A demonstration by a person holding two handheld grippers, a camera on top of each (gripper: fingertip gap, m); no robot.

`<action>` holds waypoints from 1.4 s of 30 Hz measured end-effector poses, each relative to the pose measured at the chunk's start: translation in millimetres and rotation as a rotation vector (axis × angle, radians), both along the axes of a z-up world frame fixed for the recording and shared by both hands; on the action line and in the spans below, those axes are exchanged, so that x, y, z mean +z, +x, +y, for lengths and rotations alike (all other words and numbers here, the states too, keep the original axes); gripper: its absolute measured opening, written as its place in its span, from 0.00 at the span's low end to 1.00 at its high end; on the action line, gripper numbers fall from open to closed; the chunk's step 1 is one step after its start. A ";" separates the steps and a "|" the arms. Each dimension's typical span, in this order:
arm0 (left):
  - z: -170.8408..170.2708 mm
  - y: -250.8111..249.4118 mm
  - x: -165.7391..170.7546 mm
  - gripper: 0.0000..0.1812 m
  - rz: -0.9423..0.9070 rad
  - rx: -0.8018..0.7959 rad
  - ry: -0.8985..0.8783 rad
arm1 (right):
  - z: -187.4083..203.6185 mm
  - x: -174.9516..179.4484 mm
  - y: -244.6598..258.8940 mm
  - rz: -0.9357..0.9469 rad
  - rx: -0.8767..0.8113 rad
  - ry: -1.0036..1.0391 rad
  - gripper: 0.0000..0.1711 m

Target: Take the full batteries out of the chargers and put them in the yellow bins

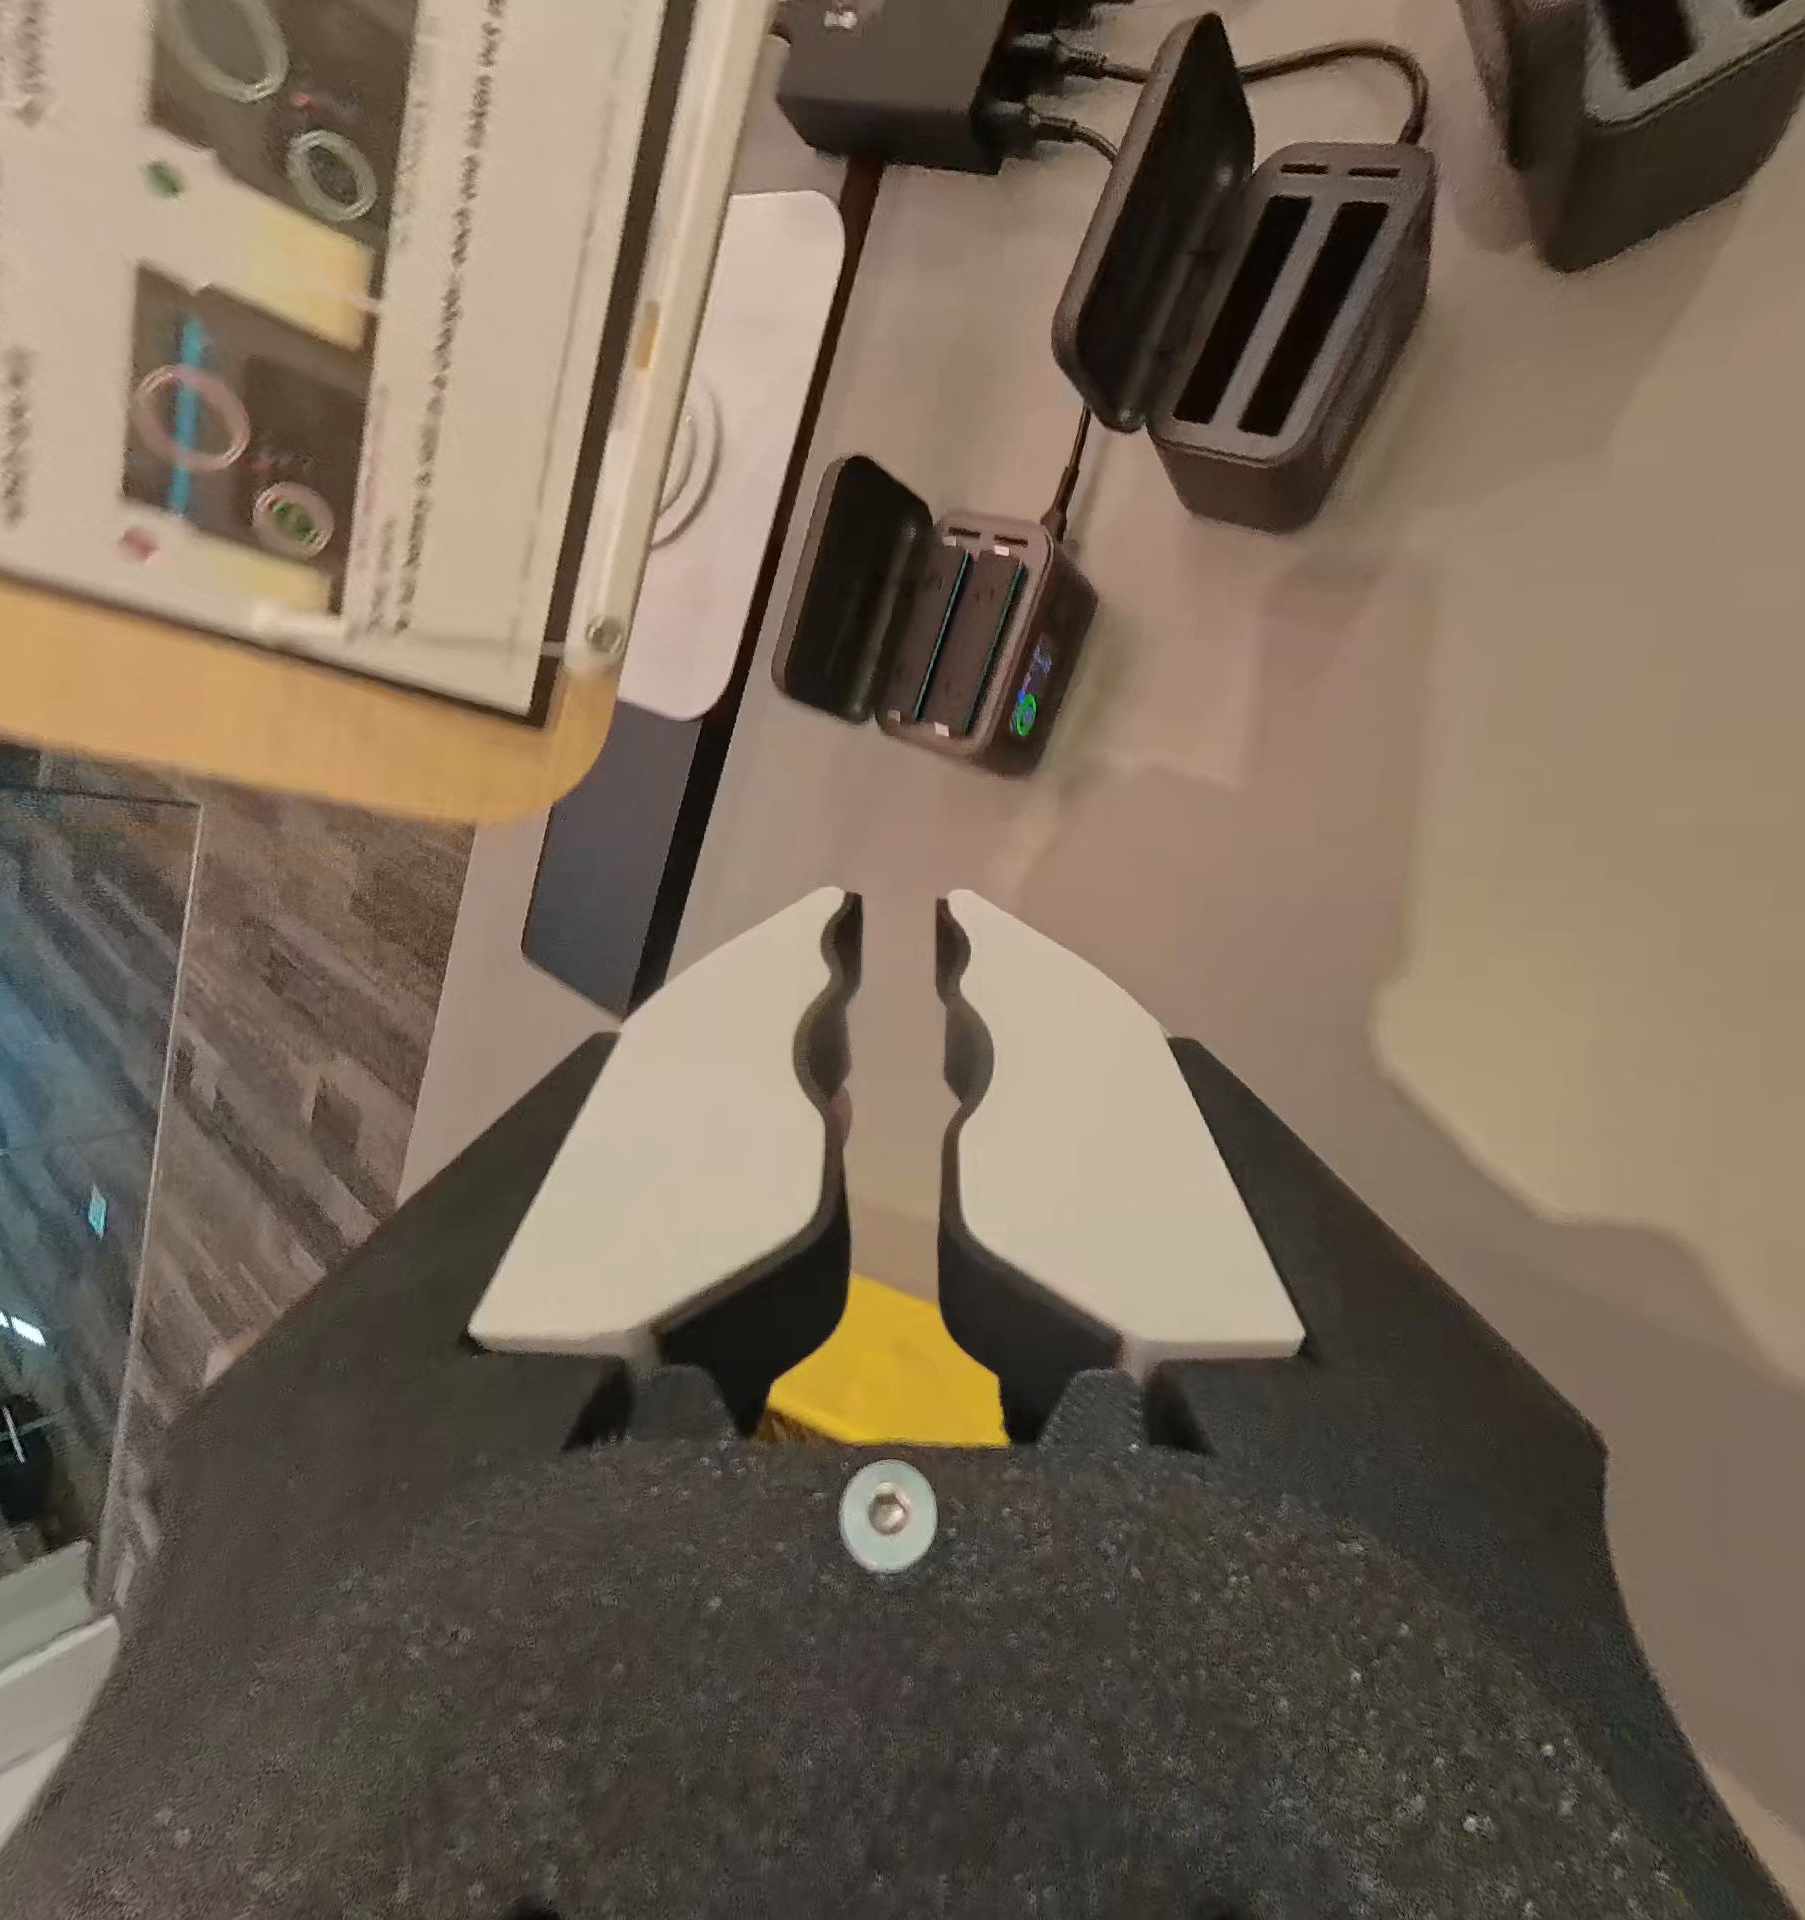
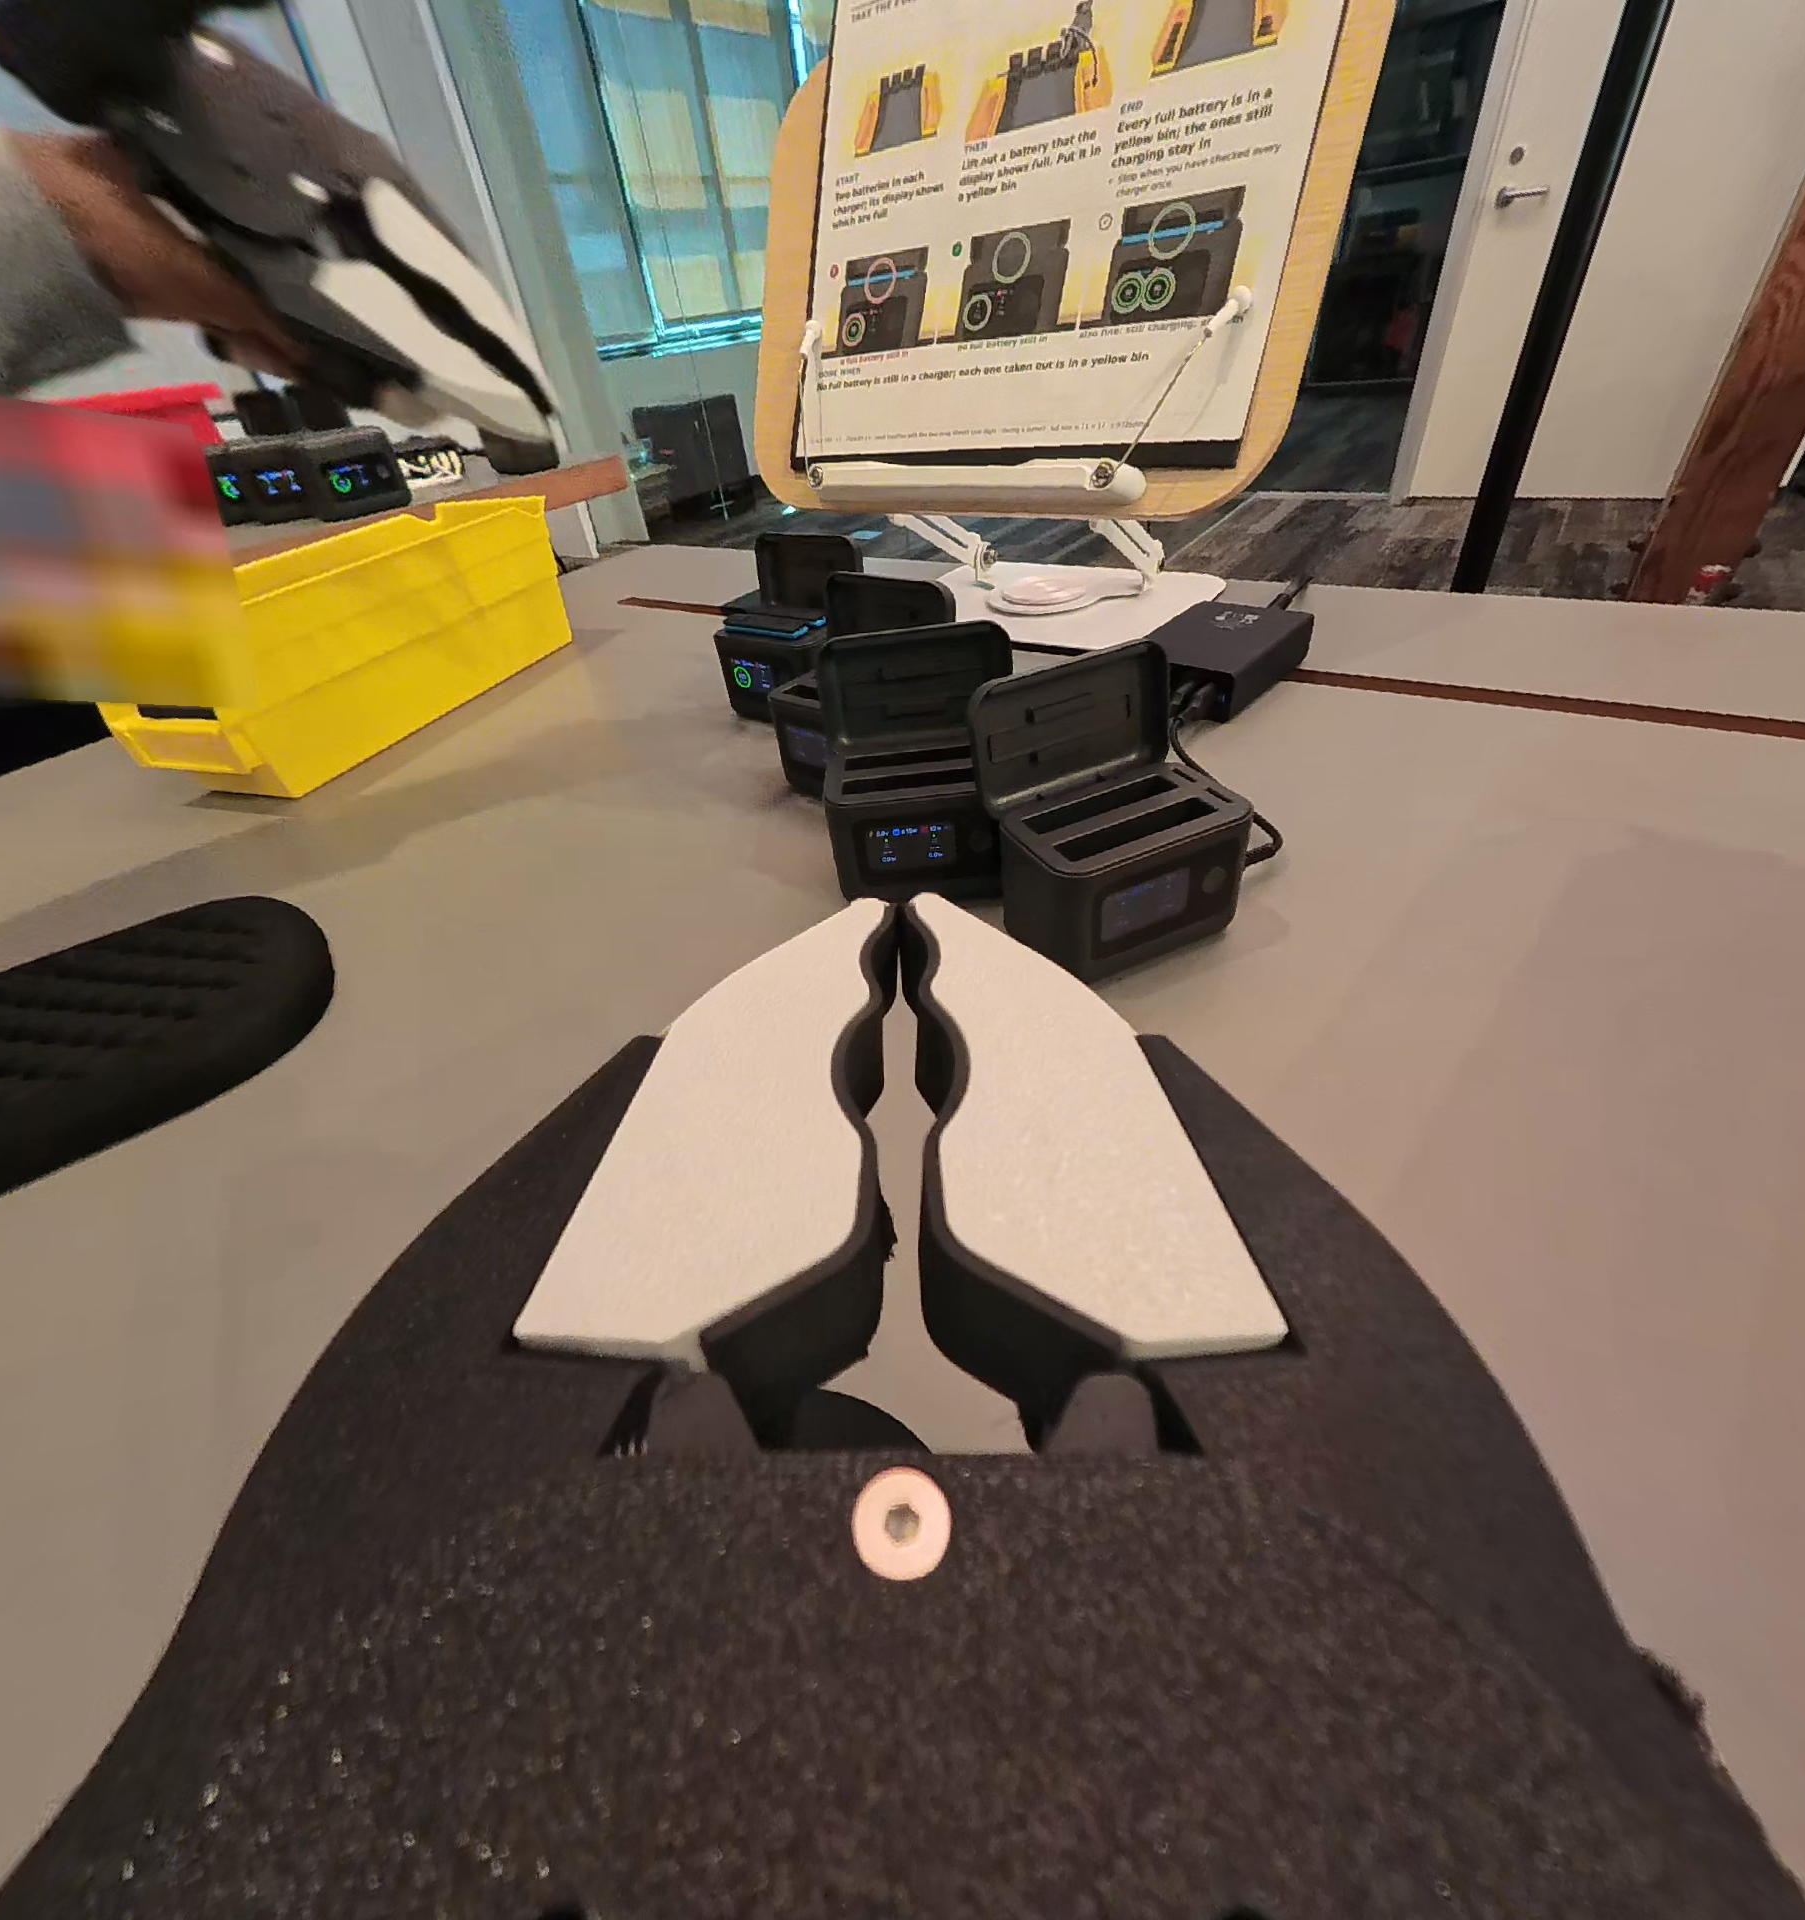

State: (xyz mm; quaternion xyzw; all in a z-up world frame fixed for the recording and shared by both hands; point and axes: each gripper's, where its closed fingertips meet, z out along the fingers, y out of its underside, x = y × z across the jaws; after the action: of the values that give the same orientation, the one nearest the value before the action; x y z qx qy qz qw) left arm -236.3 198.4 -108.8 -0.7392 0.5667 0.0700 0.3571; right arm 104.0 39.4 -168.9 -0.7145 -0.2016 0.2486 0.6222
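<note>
My left gripper [image 1: 899, 902] is narrowly open and empty, with a yellow bin [image 1: 882, 1387] showing below between its fingers. In the right wrist view it hangs blurred [image 2: 503, 384] above the yellow bin [image 2: 389, 644]. A charger [image 1: 965, 639] with its lid open holds two batteries and shows a green ring on its display; it is the far one in the right wrist view [image 2: 763, 655]. An open charger [image 1: 1282, 343] ahead has empty slots. My right gripper [image 2: 900, 914] is shut and empty, low over the table just in front of two open chargers [image 2: 1116, 831] [image 2: 908, 831] with empty slots.
An instruction board on a wooden stand [image 2: 1043, 260] stands behind the chargers, next to a black power hub [image 2: 1230, 644] with cables. A black mesh chair part [image 2: 119, 1018] lies at the left table edge. A red bin [image 2: 150, 410] and more chargers sit on a table behind. Some 40 centimeters of space lies between my two pairs of fingers.
</note>
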 end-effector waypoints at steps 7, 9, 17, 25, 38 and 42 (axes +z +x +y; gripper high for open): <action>-79.7 -94.4 13.9 0.21 0.005 0.187 0.026 | -0.5 0.9 0.3 0.001 -0.002 0.006 0.00; -98.0 -118.8 4.9 0.23 0.034 0.238 -0.011 | -0.5 0.3 -0.4 -0.003 0.000 0.004 0.00; -141.8 -161.4 -39.4 0.23 0.098 0.310 -0.106 | -0.5 -0.8 -1.5 -0.012 0.002 0.003 0.00; -151.7 -165.4 -78.7 0.19 0.170 0.271 -0.163 | 0.0 -4.3 -3.9 -0.031 0.009 -0.010 0.00; -151.2 -168.9 -92.1 0.17 0.282 0.204 -0.267 | 1.3 -7.4 -5.1 -0.048 0.007 -0.023 0.00; -132.0 -167.2 -75.1 0.12 0.267 0.221 -0.171 | 1.5 -8.3 -6.0 -0.056 0.008 -0.025 0.00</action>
State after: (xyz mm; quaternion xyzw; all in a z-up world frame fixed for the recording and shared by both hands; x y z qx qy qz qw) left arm -403.5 66.4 -184.0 -0.8086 0.5285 0.1580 0.2046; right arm 98.1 40.9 -177.2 -0.7281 -0.2185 0.2336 0.6062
